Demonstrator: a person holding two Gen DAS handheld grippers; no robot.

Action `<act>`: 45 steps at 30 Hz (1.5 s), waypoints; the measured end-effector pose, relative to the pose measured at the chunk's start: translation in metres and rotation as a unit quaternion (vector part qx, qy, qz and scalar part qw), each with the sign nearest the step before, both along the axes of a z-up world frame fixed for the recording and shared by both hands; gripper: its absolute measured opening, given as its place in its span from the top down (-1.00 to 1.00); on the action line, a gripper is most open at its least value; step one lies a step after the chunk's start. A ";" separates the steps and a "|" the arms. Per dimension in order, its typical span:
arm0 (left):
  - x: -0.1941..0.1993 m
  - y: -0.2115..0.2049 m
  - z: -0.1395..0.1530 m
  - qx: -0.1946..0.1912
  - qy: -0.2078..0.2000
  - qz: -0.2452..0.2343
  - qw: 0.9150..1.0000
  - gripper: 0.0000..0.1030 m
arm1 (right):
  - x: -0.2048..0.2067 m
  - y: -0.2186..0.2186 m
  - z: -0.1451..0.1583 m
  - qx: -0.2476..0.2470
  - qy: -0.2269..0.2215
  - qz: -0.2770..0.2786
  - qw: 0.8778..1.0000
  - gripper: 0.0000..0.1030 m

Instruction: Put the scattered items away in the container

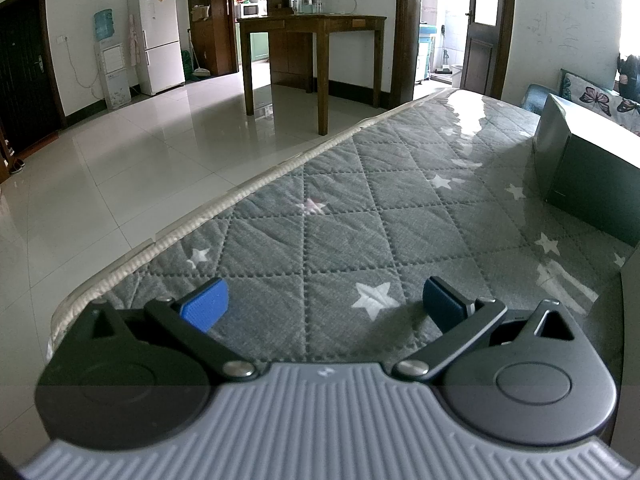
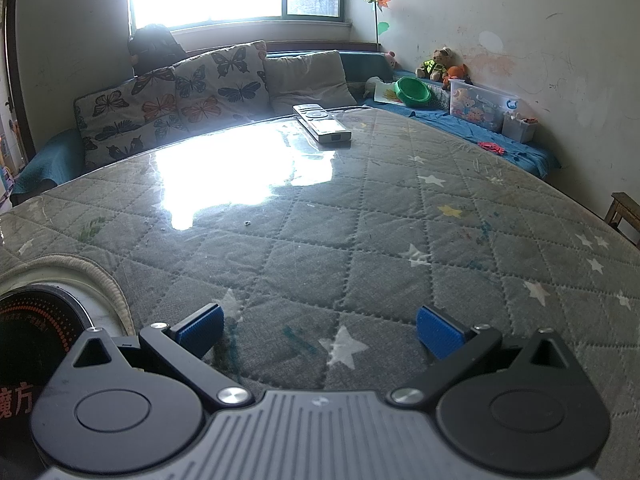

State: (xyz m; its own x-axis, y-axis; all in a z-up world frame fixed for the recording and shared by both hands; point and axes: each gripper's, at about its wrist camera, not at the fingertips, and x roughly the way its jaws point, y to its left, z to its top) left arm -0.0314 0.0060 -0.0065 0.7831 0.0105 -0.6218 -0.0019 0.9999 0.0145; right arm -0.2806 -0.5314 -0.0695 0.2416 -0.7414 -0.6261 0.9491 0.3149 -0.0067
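- Left gripper (image 1: 322,306): jaws stand wide apart with nothing between the blue pads (image 1: 206,308). It hangs low over the quilted grey cover (image 1: 340,208), near the cover's cream-piped edge.
- Right gripper (image 2: 320,332): jaws likewise spread wide, empty. It sits low over the same star-printed cover, which lies under a glossy clear sheet throwing back strong window glare.
- Container: a dark grey box (image 1: 580,168) stands on the cover at the right edge of the left wrist view, well apart from the left gripper. Its interior cannot be seen from this angle.
- Scattered item: a white remote control (image 2: 322,123) lies flat at the far side of the surface in the right wrist view, well apart from the right gripper and close to the butterfly-print cushions (image 2: 172,100).
- A round black object with red dotted markings and red characters (image 2: 36,340) shows at the lower left of the right wrist view, just beside the gripper body; what it is cannot be told.
- Surroundings, left view: tiled floor, a wooden table (image 1: 316,32), a white refrigerator (image 1: 158,40), a water dispenser (image 1: 110,68).
- Surroundings, right view: a green bowl (image 2: 412,90), soft toys (image 2: 440,65) and a clear storage bin (image 2: 480,106) along the wall bench.
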 end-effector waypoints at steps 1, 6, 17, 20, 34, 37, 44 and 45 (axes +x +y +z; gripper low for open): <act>0.000 0.000 0.000 0.000 0.000 0.000 1.000 -1.00 | 0.000 0.000 0.000 0.000 0.000 0.000 1.000 -1.00; 0.000 0.000 0.000 0.000 0.000 0.000 1.000 -1.00 | 0.000 0.000 0.000 0.000 0.000 0.000 1.000 -1.00; 0.000 0.000 0.000 0.000 0.000 0.000 1.000 -1.00 | -0.009 0.000 0.002 0.001 -0.003 0.008 1.000 -1.00; 0.000 0.000 0.000 0.000 0.000 0.000 1.000 -1.00 | -0.011 0.004 0.002 0.002 -0.006 0.020 1.000 -1.00; 0.000 0.000 0.000 0.000 0.000 0.000 1.000 -1.00 | -0.011 0.040 0.011 0.020 -0.016 0.069 0.997 -1.00; 0.001 0.000 0.000 0.000 0.000 0.000 1.000 -1.00 | -0.007 0.051 0.010 0.018 -0.018 0.081 0.996 -1.00; 0.001 0.001 0.000 0.000 0.000 0.000 1.000 -1.00 | -0.011 0.067 0.008 0.011 -0.021 0.071 0.997 -1.00; 0.001 0.001 0.000 0.000 0.000 0.000 1.000 -1.00 | -0.011 0.070 0.009 0.010 -0.023 0.073 0.997 -1.00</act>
